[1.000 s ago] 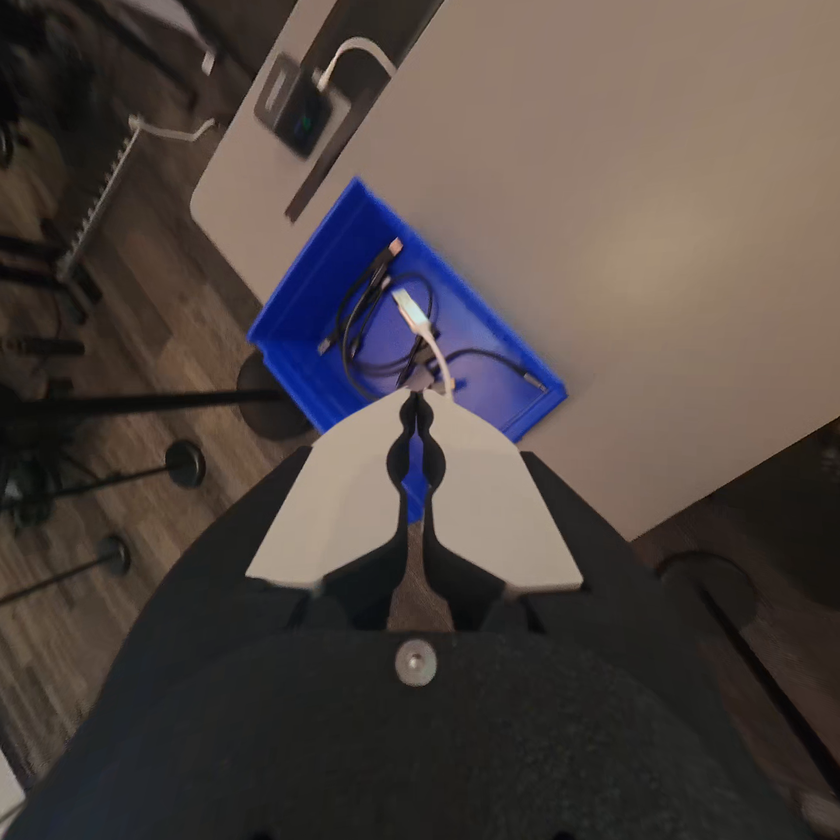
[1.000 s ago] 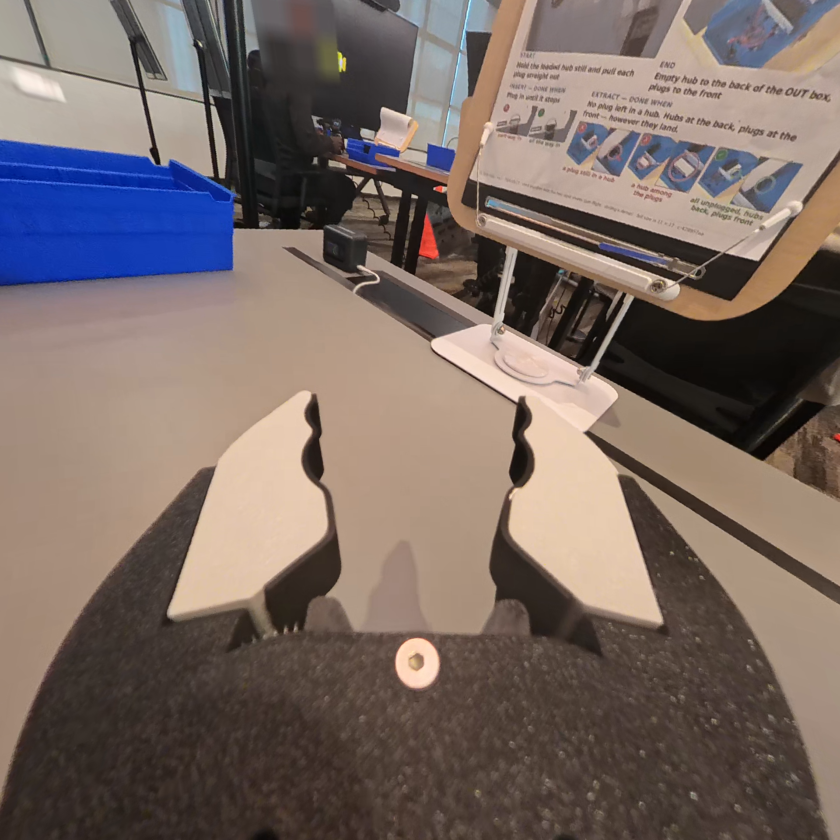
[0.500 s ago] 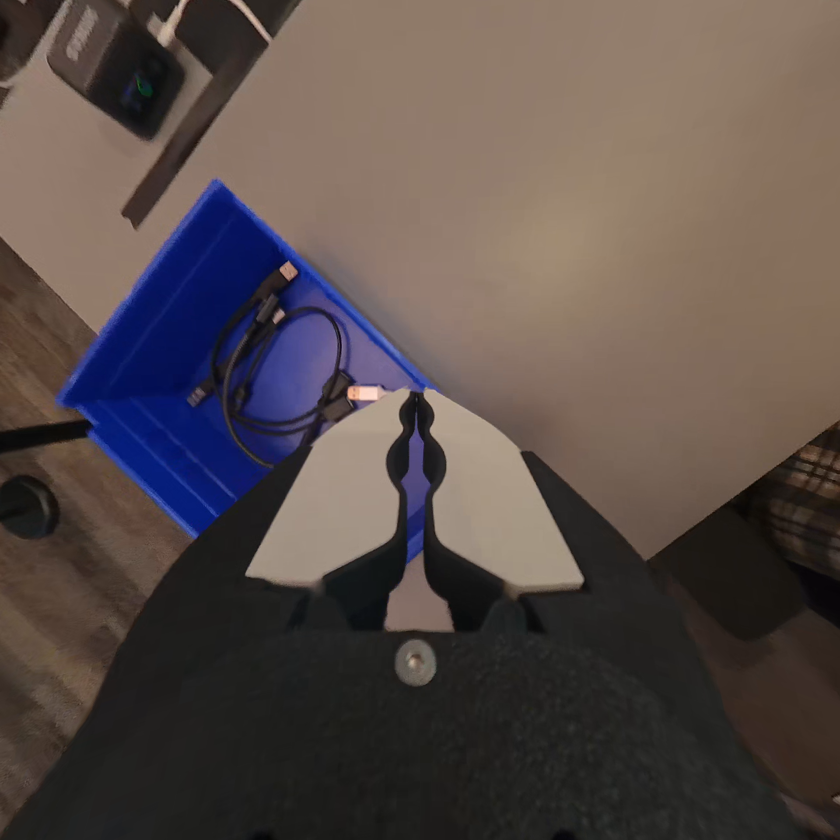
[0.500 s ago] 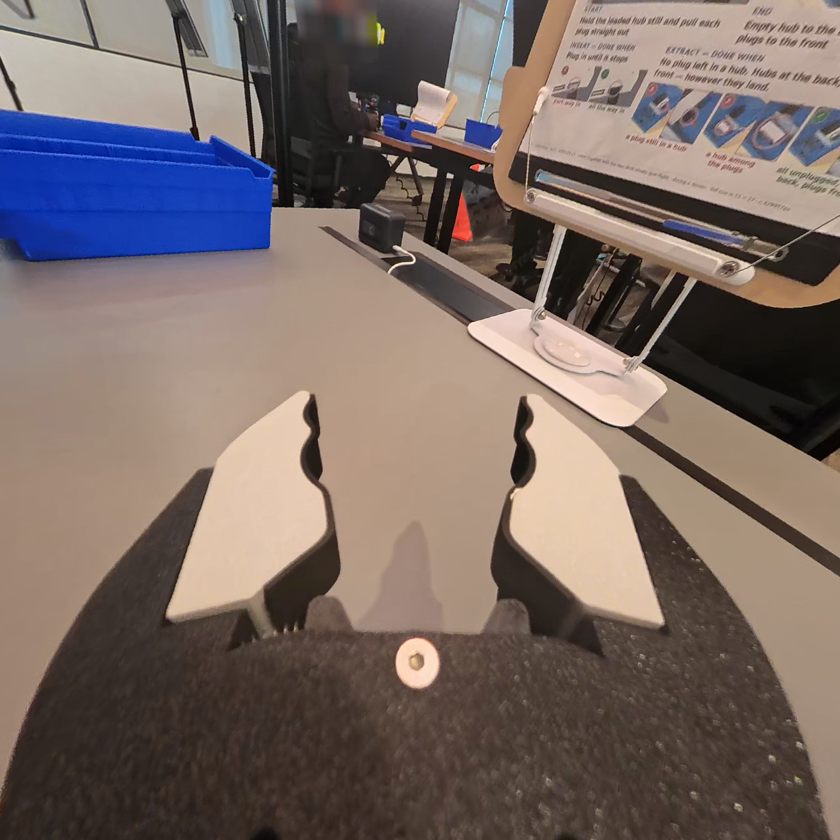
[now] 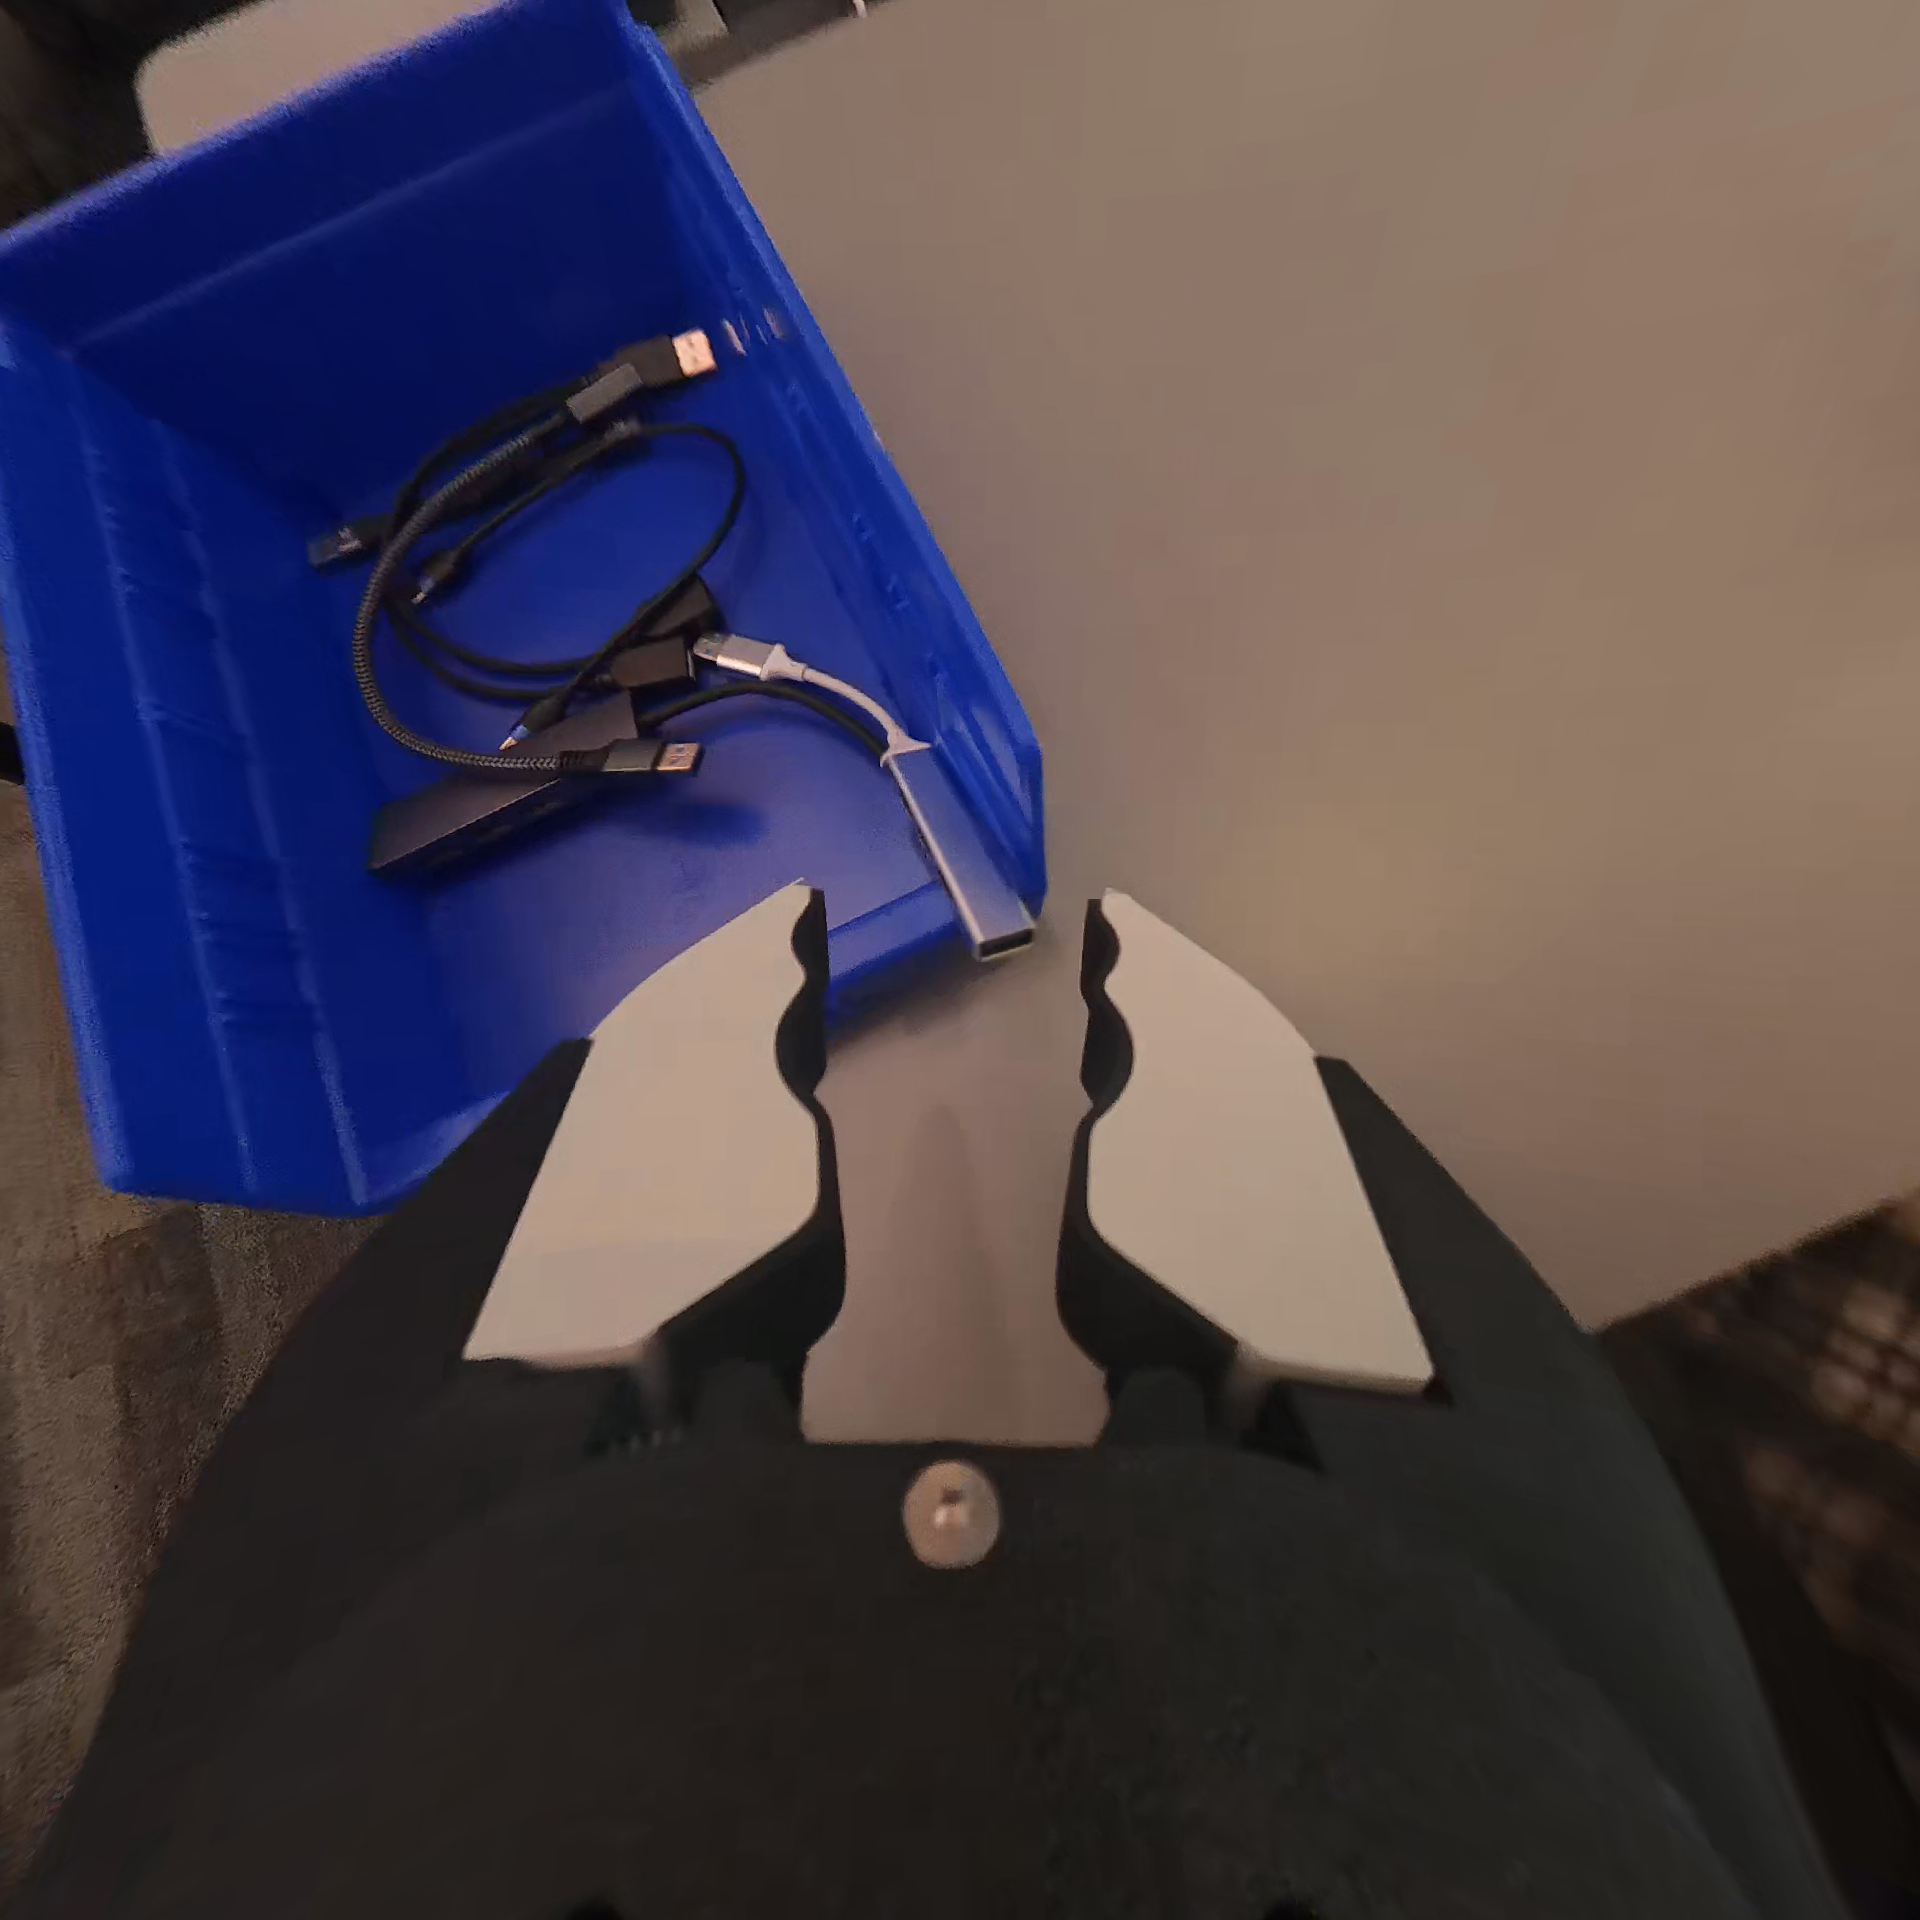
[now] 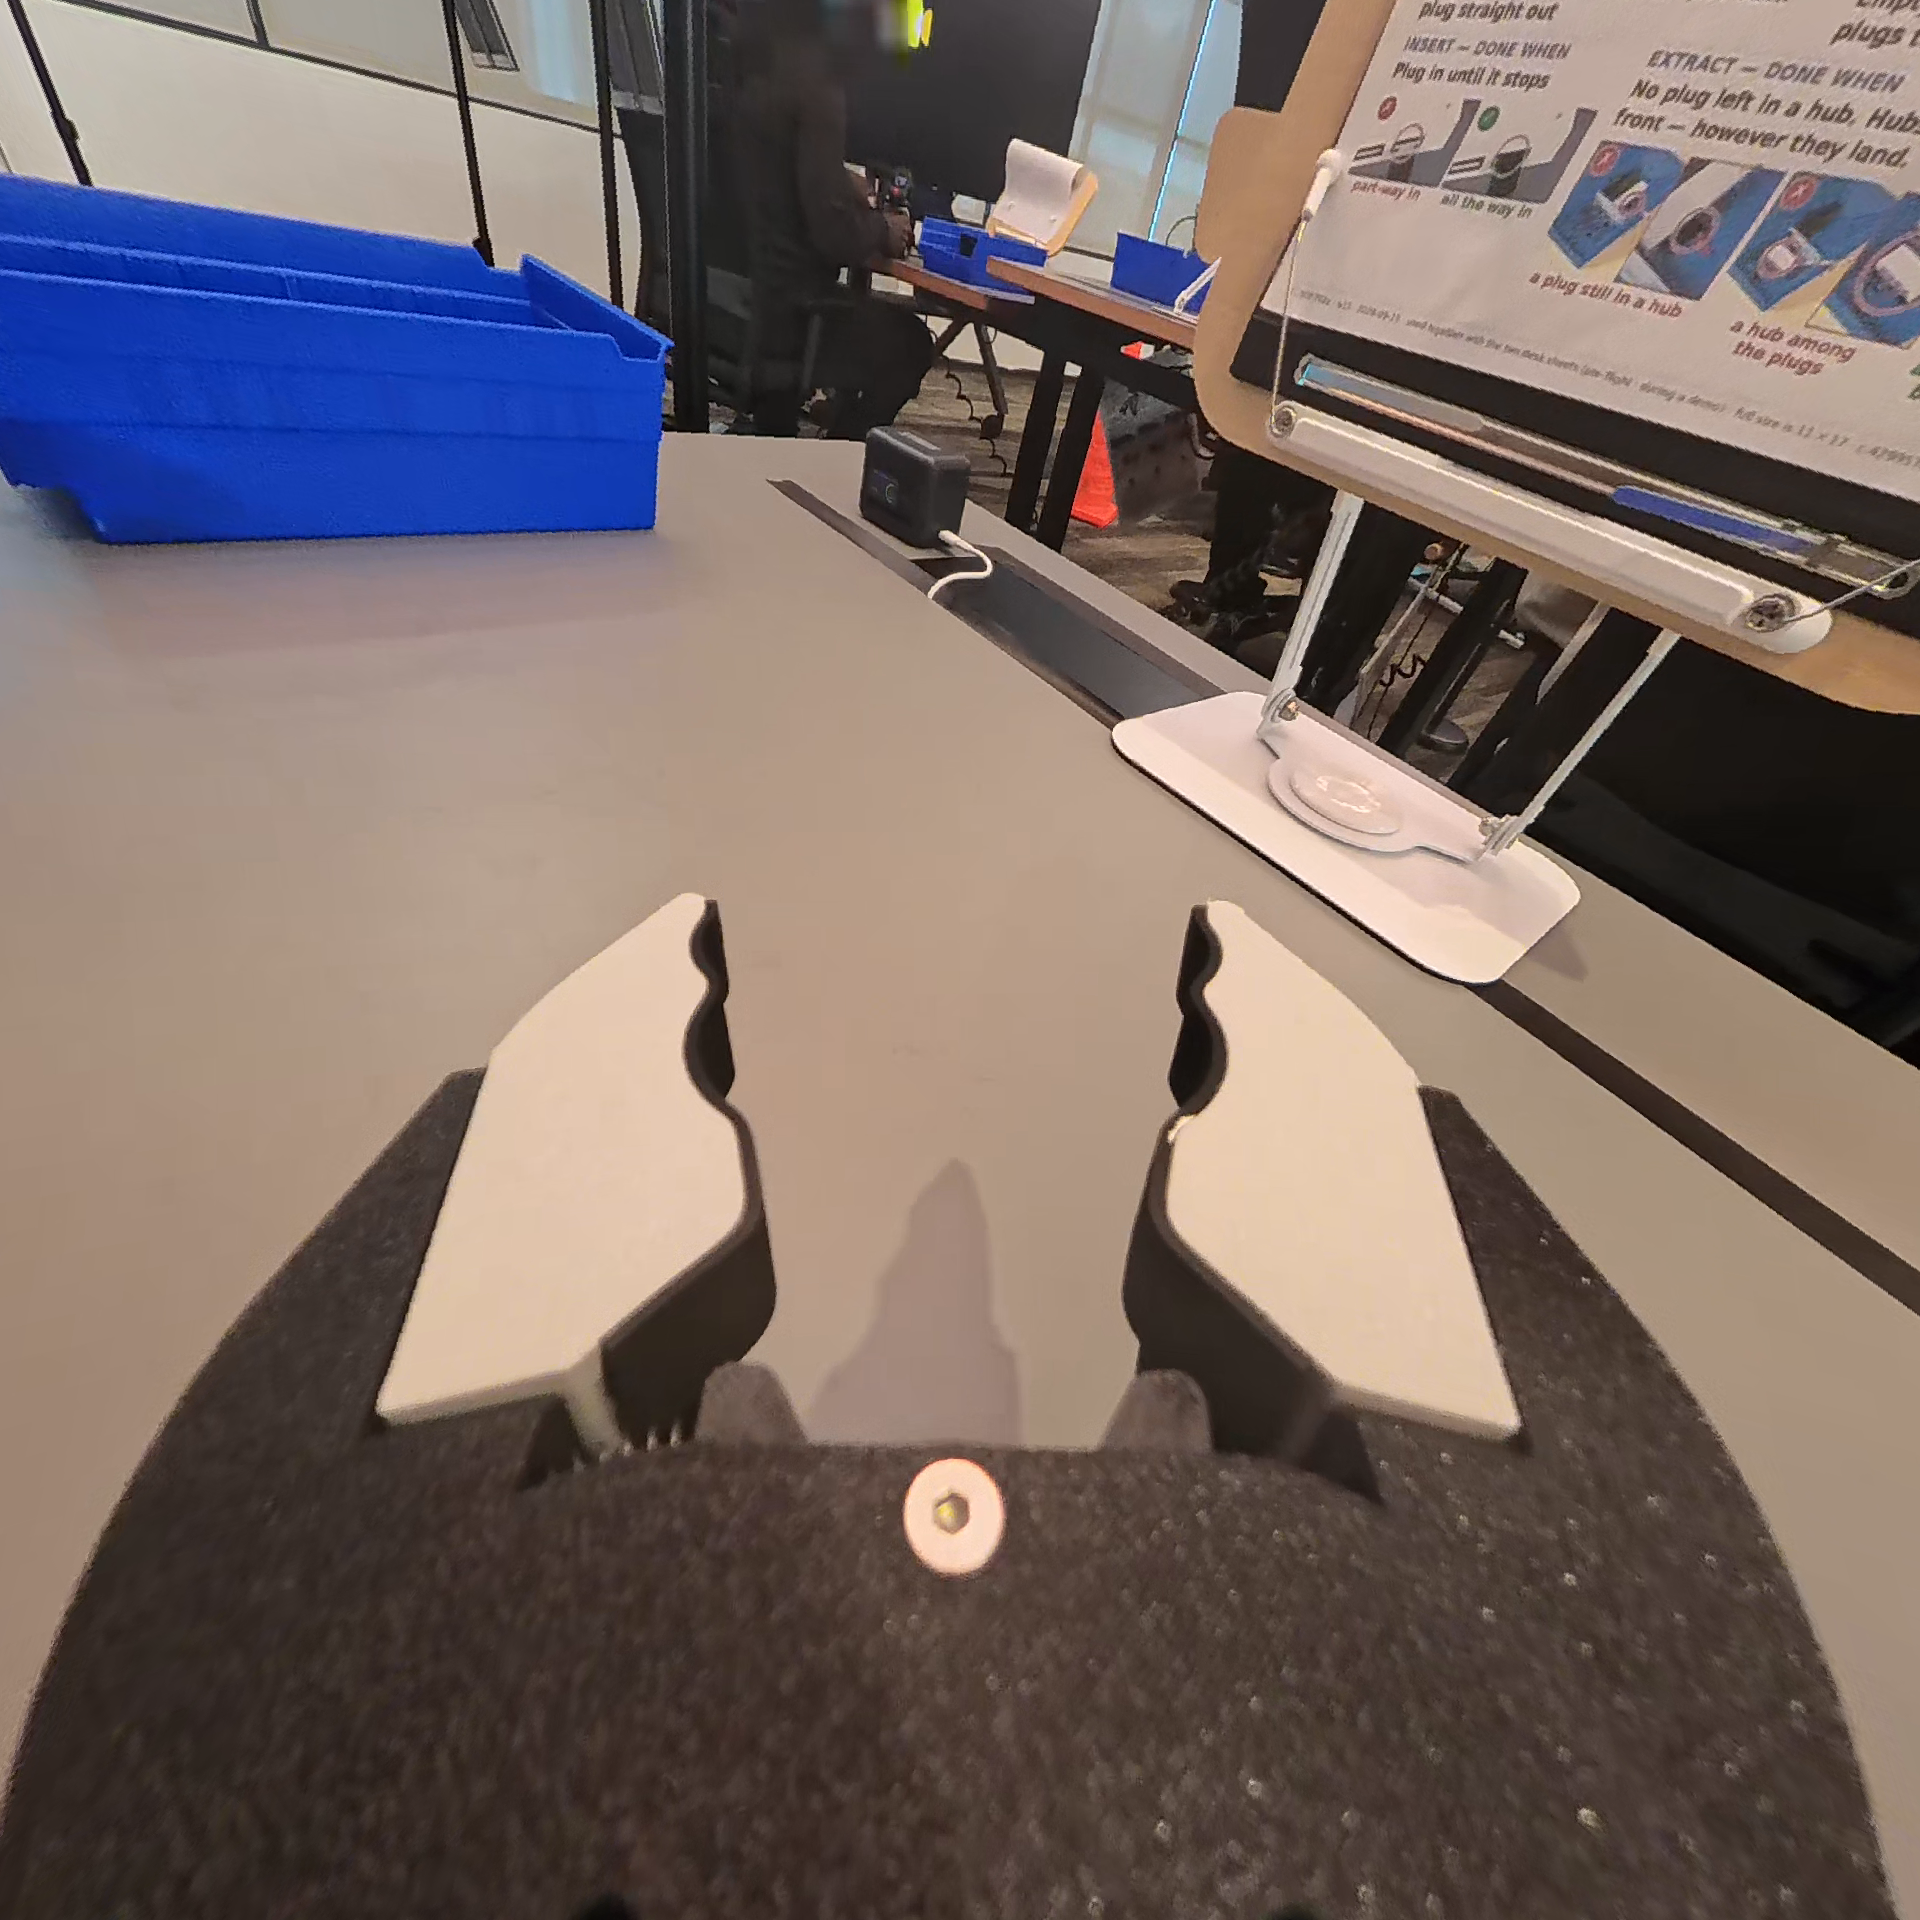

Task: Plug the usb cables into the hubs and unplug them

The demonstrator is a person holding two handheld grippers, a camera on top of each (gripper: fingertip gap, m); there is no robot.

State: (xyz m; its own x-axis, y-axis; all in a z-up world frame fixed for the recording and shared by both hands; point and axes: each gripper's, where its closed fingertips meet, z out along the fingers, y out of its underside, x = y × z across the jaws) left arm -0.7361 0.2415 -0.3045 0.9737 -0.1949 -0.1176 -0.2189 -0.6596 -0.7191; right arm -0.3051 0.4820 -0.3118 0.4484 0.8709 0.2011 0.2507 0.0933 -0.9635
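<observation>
Grey table [image 6: 520, 779], desks [image 6: 1039, 291] behind

Instruction board [image 6: 1621, 239] — grey table [image 6: 520, 748]

left wrist view: dim, warm glow pooling on the smooth grey bench [image 5: 1455, 520], edges smearing with blur | right wrist view: bright, sharp, soft shadow lying between the fingers [image 6: 582, 1174], wide-angle bending the edges

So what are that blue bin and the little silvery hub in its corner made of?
The blue bin looks like moulded plastic: uniform colour, ribbed walls, dull sheen. The silvery hub looks like brushed metal, perhaps aluminium, from its grey gleam and crisp edges, though painted plastic is possible.
</observation>
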